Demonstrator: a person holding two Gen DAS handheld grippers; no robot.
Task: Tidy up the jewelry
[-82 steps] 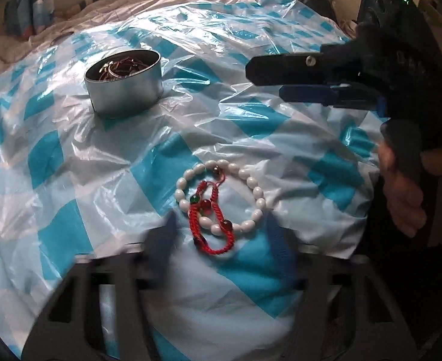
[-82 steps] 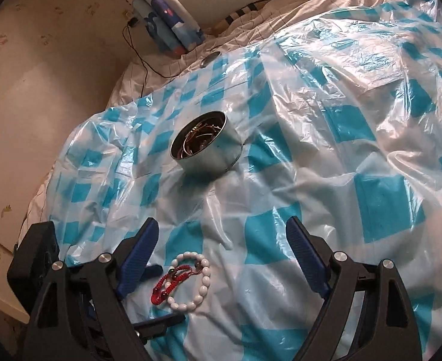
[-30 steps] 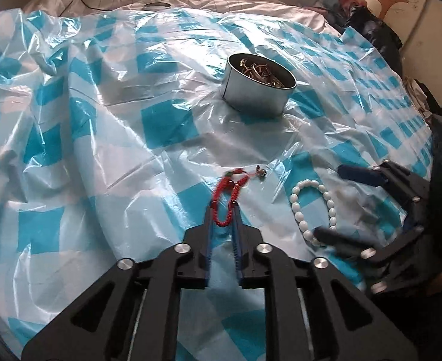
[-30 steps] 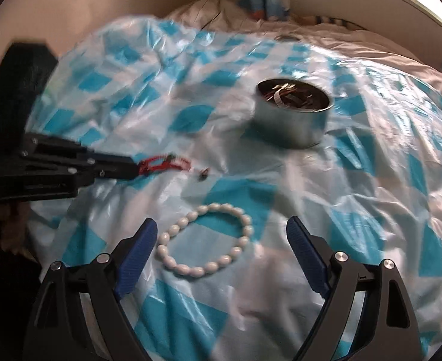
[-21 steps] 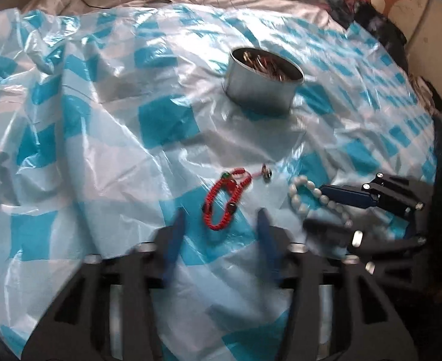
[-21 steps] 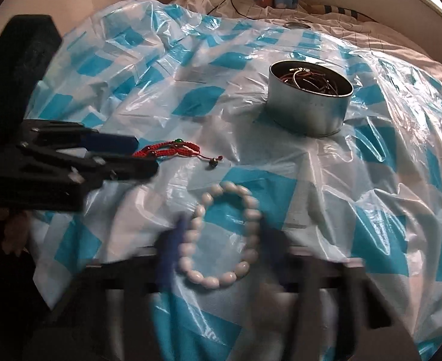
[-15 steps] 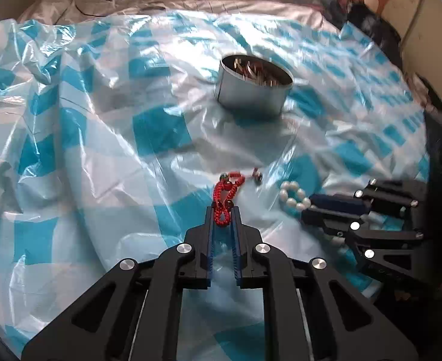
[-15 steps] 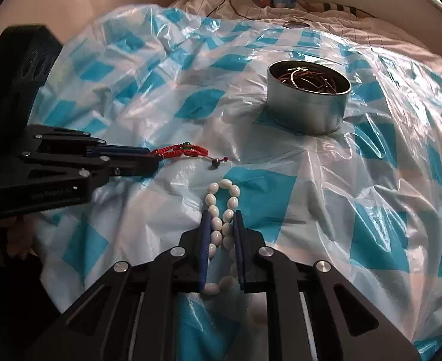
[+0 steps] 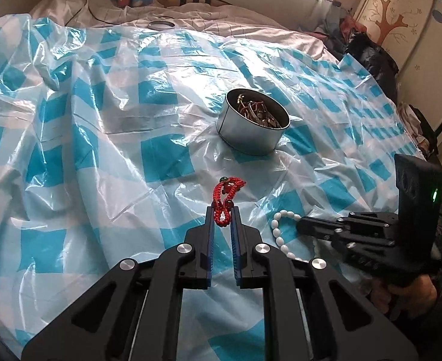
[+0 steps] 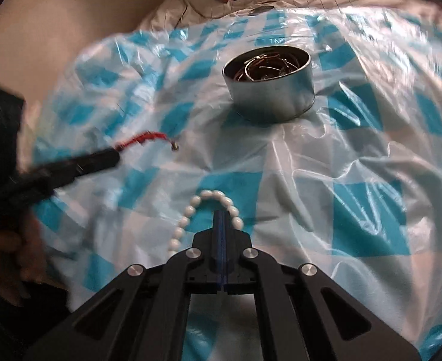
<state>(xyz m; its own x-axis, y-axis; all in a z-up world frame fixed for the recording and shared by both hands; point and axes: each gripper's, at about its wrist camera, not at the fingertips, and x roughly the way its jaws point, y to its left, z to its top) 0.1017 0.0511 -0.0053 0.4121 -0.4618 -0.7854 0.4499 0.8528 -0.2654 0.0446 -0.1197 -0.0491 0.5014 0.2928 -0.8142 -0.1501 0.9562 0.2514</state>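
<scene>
The left tongs (image 9: 223, 219) are closed on the near end of the red braided cord bracelet with dark beads (image 9: 224, 196). The bracelet sticks forward out of the tips, and its far end with the green bead points toward the round silver metal tin (image 9: 252, 131). From the right wrist view the red cord looks lifted a little above the sheet, with a small dark bead hanging from its end, but this part is blurred.

The right tongs (image 10: 222, 219) are pressed fully together, with no gap between the blue pads. The white oval-bead bracelet (image 10: 209, 207) curves around their tips like an arch. One side of it runs down along the left of the tongs and the other side disappears just at the right finger, so I cannot tell if the pads really pinch a bead or the string.

Both bracelets are on the near side of the tin, well apart from it. The tin stands upright and open on the crinkled blue-and-white checked plastic sheet (image 9: 100, 138) which covers the bed, and it holds thin metal rings and hoops (image 10: 266, 63). Between the tongs and the tin there is only wrinkled plastic. A small round metal lid (image 9: 161, 25) lies far behind on the white bedding.
</scene>
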